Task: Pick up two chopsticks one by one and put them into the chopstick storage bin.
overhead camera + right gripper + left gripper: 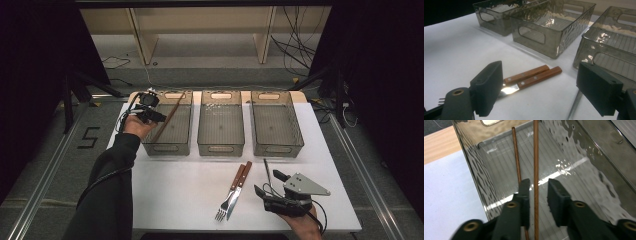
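Along the far edge of the table (190, 200): left bin (170, 146), middle bin (220, 145), right bin (278, 146), side by side. In the left bin: two chopsticks (169, 118), leaning. Near the front edge, right of centre: fork (228, 196) and knife (239, 187) touching; thin rod (266, 169) just right.

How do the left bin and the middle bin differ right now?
The left bin has thin brown chopsticks in it, leaning up toward its far end; the middle bin holds no utensils. The left gripper hovers over the left bin, jaws open around one stick, while nothing hangs over the middle bin. Both are clear, smoky, rectangular bins with cut-out handles.
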{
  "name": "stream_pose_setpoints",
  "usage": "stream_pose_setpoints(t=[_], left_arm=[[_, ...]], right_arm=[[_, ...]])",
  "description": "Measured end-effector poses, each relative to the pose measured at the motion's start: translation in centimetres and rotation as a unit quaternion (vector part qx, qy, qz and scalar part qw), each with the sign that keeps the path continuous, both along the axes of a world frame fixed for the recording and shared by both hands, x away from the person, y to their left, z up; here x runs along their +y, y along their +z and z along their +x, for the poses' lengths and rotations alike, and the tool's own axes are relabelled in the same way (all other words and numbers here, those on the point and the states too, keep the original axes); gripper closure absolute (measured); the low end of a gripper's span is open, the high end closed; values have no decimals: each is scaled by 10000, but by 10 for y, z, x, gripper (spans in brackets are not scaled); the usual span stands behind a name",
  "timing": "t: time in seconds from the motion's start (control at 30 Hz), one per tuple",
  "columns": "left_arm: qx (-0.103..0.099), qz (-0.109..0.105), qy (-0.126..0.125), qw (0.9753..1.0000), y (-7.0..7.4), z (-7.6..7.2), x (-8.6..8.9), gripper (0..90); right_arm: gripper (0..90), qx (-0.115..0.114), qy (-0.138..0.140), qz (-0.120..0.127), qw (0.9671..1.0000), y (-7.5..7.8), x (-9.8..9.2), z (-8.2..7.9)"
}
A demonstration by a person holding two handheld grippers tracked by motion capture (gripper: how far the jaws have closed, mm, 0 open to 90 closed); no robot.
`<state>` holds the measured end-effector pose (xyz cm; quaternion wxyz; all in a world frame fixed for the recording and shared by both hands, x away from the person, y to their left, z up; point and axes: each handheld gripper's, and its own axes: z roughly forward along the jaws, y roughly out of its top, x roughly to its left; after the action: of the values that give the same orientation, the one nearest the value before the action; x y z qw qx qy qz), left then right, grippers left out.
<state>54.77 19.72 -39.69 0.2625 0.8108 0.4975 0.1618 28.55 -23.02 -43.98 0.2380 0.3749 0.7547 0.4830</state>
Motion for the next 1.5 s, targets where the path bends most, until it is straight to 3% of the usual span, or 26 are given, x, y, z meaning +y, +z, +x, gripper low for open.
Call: stream_pose_setpoints(t=[0.13, 0.2, 0.57, 0.6, 0.7, 0.8, 0.9, 0.93, 1.13, 1.33, 1.5], left_arm=[[17, -388, 118, 9992, 7, -4, 3, 550], [-22, -415, 94, 9991, 12, -8, 2, 473], [-192, -917, -4, 9956, 43, -43, -4, 264], [-217, -979, -34, 9950, 48, -53, -6, 248], [-260, -1061, -83, 9940, 51, -64, -6, 225], [-399, -1294, -200, 9906, 55, -88, -4, 218], [-491, -1330, -242, 9896, 56, -99, -4, 215], [-541, -1362, -296, 9888, 55, -111, -4, 213], [-714, -1463, -377, 9859, 50, -144, -4, 201], [-931, -1528, -449, 9828, 45, -165, -1, 182], [-995, -1647, -467, 9802, 41, -174, 2, 178]], right_arm=[[220, 13, -13, -6, 10000, 0, 0, 0], [220, 16, -3, -12, 10000, 0, 0, 0], [220, 38, 12, -22, 10000, 0, 0, 0], [220, 45, 7, -35, 10000, 0, 1, 0], [220, 48, 11, -34, 10000, 0, 0, 0], [220, 61, 9, -19, 10000, -1, 0, 1], [220, 74, 15, -29, 10000, -1, 0, 1], [220, 77, 18, -27, 10000, -1, 0, 1], [220, 123, -16, -57, 9999, -2, 0, 3], [221, 199, -82, -134, 9997, -3, 0, 3], [222, 224, -128, -133, 9996, -3, 0, 4]])
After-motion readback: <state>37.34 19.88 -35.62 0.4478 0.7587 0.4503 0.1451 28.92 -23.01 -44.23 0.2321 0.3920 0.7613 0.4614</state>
